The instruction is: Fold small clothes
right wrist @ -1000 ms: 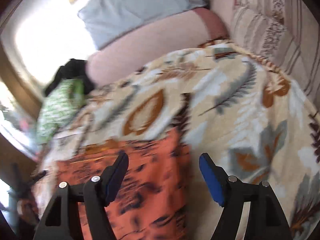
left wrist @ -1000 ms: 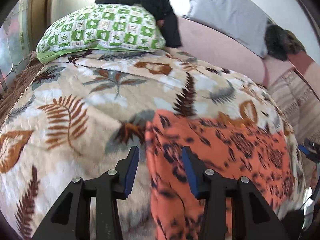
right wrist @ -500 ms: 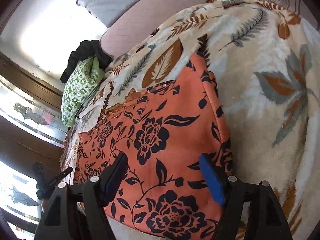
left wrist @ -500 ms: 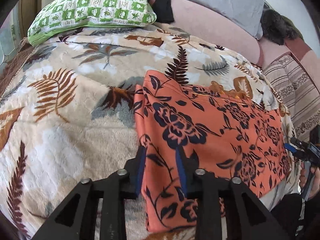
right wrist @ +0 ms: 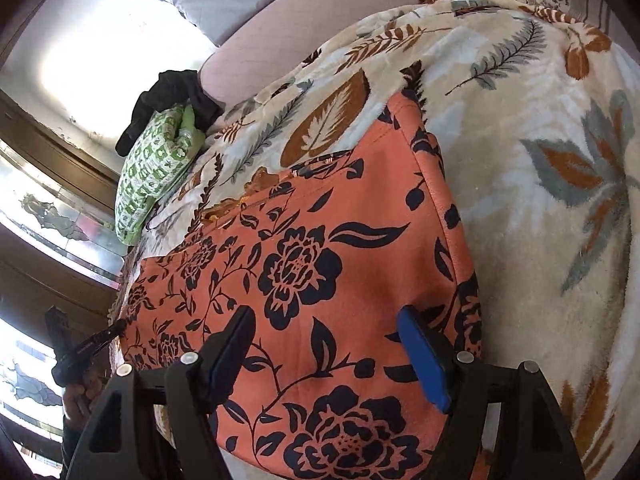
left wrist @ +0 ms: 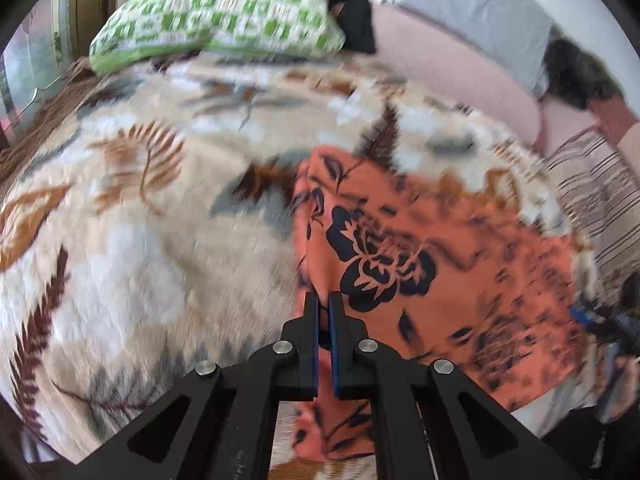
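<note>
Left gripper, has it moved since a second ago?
Yes. The left gripper has come down onto the orange cloth's edge on the blanket, its jaws just closing on that edge.

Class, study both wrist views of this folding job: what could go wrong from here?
1. The left gripper has just closed on the orange floral garment near its edge; that narrow pinch may slip.
2. The right gripper is open above the cloth, so lifting now could drag it askew.
</note>
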Demonstrator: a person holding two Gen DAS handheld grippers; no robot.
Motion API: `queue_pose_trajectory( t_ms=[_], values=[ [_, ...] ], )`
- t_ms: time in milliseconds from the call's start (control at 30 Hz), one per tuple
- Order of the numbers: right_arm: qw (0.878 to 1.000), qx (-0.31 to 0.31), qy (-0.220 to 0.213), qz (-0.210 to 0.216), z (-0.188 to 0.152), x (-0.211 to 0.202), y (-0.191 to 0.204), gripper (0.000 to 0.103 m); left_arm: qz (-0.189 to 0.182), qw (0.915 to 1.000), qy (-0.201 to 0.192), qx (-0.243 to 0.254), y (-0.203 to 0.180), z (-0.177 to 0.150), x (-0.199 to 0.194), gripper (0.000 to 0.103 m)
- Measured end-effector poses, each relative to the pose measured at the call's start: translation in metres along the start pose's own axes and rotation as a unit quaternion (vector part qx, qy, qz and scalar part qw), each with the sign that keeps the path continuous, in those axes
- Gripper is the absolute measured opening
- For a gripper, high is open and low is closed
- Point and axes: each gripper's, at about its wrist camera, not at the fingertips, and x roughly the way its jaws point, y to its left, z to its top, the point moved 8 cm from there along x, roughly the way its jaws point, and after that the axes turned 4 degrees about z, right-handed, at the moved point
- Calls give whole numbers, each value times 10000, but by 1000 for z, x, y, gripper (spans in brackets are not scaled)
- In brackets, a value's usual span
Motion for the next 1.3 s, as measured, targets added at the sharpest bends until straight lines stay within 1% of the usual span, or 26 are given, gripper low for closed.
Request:
queue_pose_trajectory(
  t_ms=[67, 167, 233, 267, 367, 400, 467, 533, 567, 600, 633, 667, 700, 733, 800, 833, 900, 933, 967, 1000, 1033, 1067, 1133, 1200, 1267, 1300],
  values=[
    [10000, 5, 5, -9, 1, 2, -2, 77, -73, 9996, 185, -212, 7, -4, 24, 10],
    [10000, 57, 72, 31, 4, -2, 0, 78, -185, 9990, 88, -389, 7, 12, 12, 20],
    [9999, -14, 65, 139, 11, -11, 5, 78, -252, 9994, -208, -151, 2, 28, 0, 22],
    [9998, -14, 19, 180, 16, -14, 7, 78, -174, 9991, -389, 41, 0, 38, -5, 23],
    [9997, 5, -201, 150, 40, -22, 5, 78, -24, 9986, -384, 369, -6, 59, 7, 26],
    [9996, -35, -272, 70, 49, -24, 4, 78, -11, 9985, -292, 467, -6, 62, 16, 26],
    [9983, -158, -454, -331, 68, -26, -3, 78, 157, 9979, -153, 611, -7, 69, 30, 26],
    [9937, -335, -467, -965, 83, -21, -15, 78, 195, 9973, -66, 711, -9, 74, 45, 26],
    [9926, -430, -407, -1060, 89, -16, -18, 78, 319, 9965, -47, 771, -9, 76, 52, 24],
    [9918, -513, -296, -1130, 92, -8, -21, 77, 461, 9953, -13, 848, -8, 76, 58, 13],
    [9901, -596, -130, -1267, 95, 3, -26, 75, 636, 9937, 31, 920, -8, 78, 66, 7],
    [9885, -654, 41, -1362, 97, 15, -30, 49, 721, 9932, 60, 912, -7, 80, 73, 7],
    [9846, -626, 166, -1625, 99, 22, -40, 26, 792, 9928, 48, 895, -7, 82, 77, 7],
    [9810, -565, 138, -1849, 105, 27, -50, 19, 893, 9918, 10, 912, -7, 87, 79, 7],
    [9809, -183, 123, -1935, 109, 31, -70, 19, 973, 9915, 4, 868, -6, 91, 78, 9],
    [9821, -60, 113, -1881, 109, 31, -71, 23, 988, 9919, 2, 801, -4, 92, 74, 10],
    [9805, -140, -70, -1961, 108, 18, -62, 23, 845, 9941, -134, 669, -2, 95, 59, 10],
    [9785, -223, -174, -2044, 106, 7, -56, 26, 847, 9940, -251, 643, -1, 95, 48, 19],
    [9766, -290, -266, -2114, 103, -4, -49, 33, 820, 9939, -393, 625, -1, 93, 34, 24],
    [9783, -335, -387, -2009, 98, -18, -38, 39, 739, 9939, -537, 612, -2, 90, 21, 37],
    [9826, -328, -489, -1762, 91, -32, -24, 66, 619, 9937, -727, 590, -4, 84, 3, 49],
    [9862, -283, -568, -1531, 81, -43, -11, 89, 540, 9928, -888, 591, -6, 76, -13, 53],
    [9943, -122, -589, -878, 54, -62, 18, 90, 410, 9907, -1072, 725, -14, 54, -40, 54],
    [9997, 91, -226, -60, 22, -64, 45, 90, 188, 9917, -1040, 731, -24, 29, -54, 54],
    [9973, 381, -33, 626, -8, -62, 59, 90, -80, 9922, -882, 876, -34, 2, -54, 54],
    [9951, 522, 51, 840, -20, -57, 58, 90, 47, 9935, -742, 863, -33, -9, -47, 54]
  ],
)
